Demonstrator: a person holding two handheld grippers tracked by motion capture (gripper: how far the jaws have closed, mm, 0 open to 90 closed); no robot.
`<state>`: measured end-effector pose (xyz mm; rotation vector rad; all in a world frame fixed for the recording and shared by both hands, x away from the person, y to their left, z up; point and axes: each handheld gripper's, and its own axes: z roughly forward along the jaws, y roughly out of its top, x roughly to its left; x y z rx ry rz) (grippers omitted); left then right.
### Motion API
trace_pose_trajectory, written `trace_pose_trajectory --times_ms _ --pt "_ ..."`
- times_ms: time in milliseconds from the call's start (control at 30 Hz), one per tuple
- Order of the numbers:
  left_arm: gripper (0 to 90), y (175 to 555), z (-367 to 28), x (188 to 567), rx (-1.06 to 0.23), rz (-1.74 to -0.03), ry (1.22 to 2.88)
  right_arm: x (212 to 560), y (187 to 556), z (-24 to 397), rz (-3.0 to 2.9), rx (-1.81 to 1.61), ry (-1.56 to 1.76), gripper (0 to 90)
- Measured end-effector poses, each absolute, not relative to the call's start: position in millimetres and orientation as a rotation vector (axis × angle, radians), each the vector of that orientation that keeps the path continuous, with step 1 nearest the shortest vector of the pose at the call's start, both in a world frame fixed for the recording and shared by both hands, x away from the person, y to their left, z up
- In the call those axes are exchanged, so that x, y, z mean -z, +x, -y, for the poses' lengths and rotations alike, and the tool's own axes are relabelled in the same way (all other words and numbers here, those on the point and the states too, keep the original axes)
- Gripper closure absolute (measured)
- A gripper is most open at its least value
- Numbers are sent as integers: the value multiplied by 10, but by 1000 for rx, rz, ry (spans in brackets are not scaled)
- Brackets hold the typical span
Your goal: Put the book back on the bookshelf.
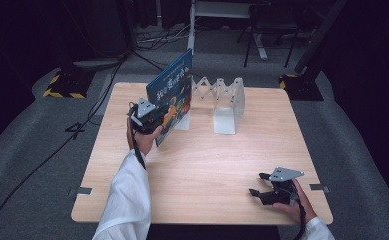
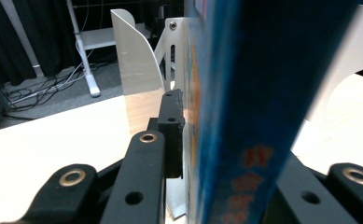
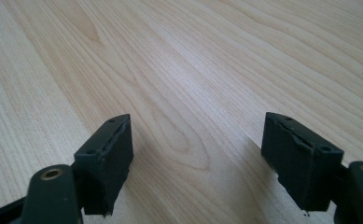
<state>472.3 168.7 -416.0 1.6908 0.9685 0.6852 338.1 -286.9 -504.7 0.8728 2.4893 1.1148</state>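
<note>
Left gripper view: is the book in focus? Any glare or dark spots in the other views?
Left gripper view: the book sits too near the lens, its spine print smeared; the white rack behind is sharper. High view: the table is brightly lit, the surroundings nearly black, mild glare on the rack. Right gripper view: even light, crisp wood grain, soft shadows under the right tool.

R tool [image 3: 198, 154] jaws wide apart w/ nothing between, low over bare wood table [image 3: 193, 60].

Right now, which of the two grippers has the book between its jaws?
The left gripper, at the table's far left by the white rack. The blue book stands upright between its jaws. The right gripper sits open over bare wood.
</note>
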Motion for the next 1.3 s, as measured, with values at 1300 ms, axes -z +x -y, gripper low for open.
trace_pose_trajectory --times_ms 1300 --pt "601 4576 -1952 4054 -708 -944 1680 5047 3380 2868 -2488 -1114 874 257"
